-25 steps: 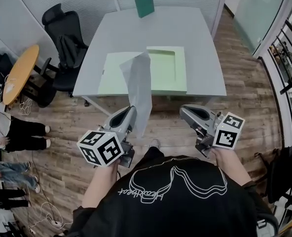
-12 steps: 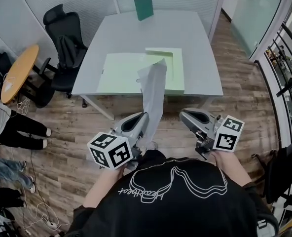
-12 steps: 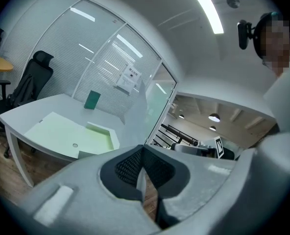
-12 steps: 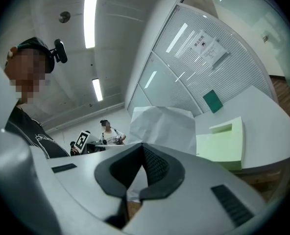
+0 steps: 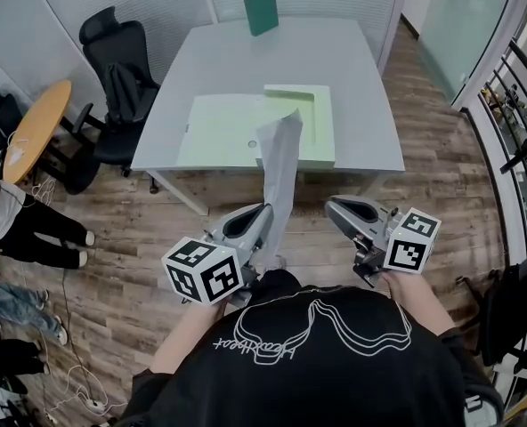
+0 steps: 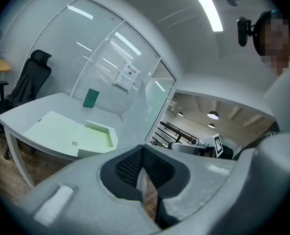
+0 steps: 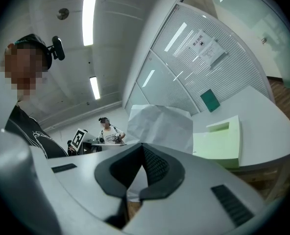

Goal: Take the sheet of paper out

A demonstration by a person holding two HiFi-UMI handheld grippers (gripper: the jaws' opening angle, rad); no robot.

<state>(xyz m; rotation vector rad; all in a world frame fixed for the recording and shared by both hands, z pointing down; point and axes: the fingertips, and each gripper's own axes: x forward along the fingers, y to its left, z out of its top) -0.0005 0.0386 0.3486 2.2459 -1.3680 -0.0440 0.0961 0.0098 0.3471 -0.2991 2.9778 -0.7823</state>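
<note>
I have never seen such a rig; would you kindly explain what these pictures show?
A person holds a two-jaw gripper in each hand; there is no robot arm. One picture comes from a camera on the person's head, looking down; the other two from cameras riding on the grippers. On the pale grey table are an open pale green folder and a dark green book standing at the far edge. The left gripper pinches a white sheet of paper, held upright, off the table; the right gripper is shut and empty.

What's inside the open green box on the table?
The green box shows only its bare green tray. The sheet of paper, gripped in the left tongs, hides part of its near edge.
</note>
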